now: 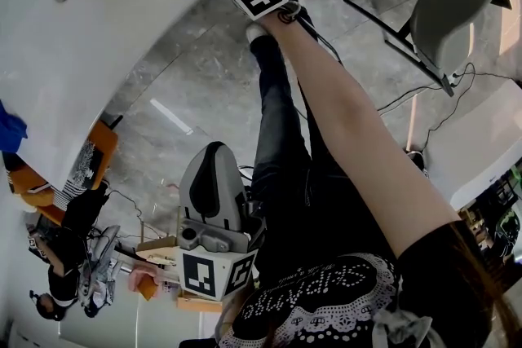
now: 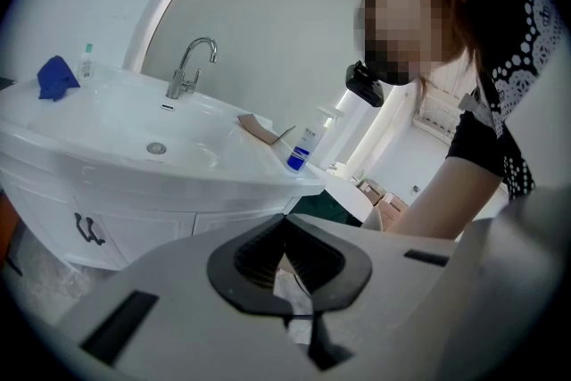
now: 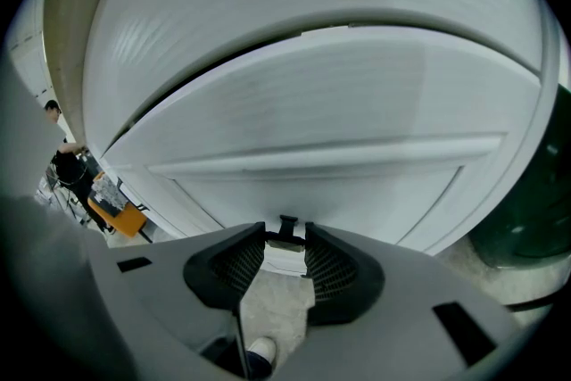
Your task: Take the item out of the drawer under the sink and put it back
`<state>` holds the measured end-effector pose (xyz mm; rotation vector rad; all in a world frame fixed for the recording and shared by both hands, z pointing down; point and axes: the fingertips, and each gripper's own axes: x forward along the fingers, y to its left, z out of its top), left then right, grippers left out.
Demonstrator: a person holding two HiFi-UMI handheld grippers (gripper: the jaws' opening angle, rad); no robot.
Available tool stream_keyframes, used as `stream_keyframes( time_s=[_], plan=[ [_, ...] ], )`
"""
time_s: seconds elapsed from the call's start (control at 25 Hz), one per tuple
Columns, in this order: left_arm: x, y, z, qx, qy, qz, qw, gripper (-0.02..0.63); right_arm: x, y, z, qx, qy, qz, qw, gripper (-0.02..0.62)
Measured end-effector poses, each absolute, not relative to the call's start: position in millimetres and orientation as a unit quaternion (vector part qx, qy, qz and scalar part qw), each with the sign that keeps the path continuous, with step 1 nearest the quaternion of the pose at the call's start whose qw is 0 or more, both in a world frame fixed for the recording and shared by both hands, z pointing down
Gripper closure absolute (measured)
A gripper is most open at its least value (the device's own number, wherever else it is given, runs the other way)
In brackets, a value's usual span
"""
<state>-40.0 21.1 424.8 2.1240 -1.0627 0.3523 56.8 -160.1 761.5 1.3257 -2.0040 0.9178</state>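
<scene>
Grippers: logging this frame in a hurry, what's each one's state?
Left gripper: closed, holding nothing.
Right gripper: closed on the drawer handle.

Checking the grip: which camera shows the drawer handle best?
Right gripper view: the dark handle sits close up between the jaws of the right gripper. Head view shows none; left gripper view, only the distant cabinet.
</scene>
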Motion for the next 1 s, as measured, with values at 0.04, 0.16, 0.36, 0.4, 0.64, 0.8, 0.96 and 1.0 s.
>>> stream_keyframes(
  time_s=[0.04,0.16,0.36,0.4,0.64,0.8,0.96,1.0],
  plan=[
    [-39.7,21.7,424.7,0.825,-0.413,0.136,0.362,0.601,56.8,-159.9,761.4,0.493,-0.749,0.343,0.280,0.448],
    [-39.0,23.1,424.3,0.825,-0.413,0.136,0.360,0.601,57.8,-160.6,761.6,0.492,-0.751,0.342,0.278,0.449],
    [-40.1,23.8,424.7,0.826,-0.412,0.133,0.361,0.601,56.6,-160.9,761.7,0.488,-0.752,0.340,0.286,0.449],
    [-40.4,23.8,424.8,0.826,-0.413,0.133,0.361,0.601,56.1,-161.1,761.9,0.487,-0.752,0.339,0.288,0.449],
    [-41.5,24.7,424.7,0.825,-0.417,0.129,0.358,0.601,58.5,-158.0,762.4,0.488,-0.751,0.333,0.293,0.451],
    [-42.0,22.2,422.2,0.826,-0.418,0.126,0.357,0.601,58.7,-152.6,761.7,0.489,-0.750,0.333,0.295,0.451],
    [-40.9,21.1,420.6,0.828,-0.417,0.123,0.355,0.601,60.1,-142.6,762.7,0.491,-0.750,0.331,0.295,0.451],
    [-41.4,20.9,420.3,0.828,-0.417,0.122,0.355,0.601,60.2,-140.9,762.8,0.491,-0.750,0.331,0.295,0.451]
  ],
)
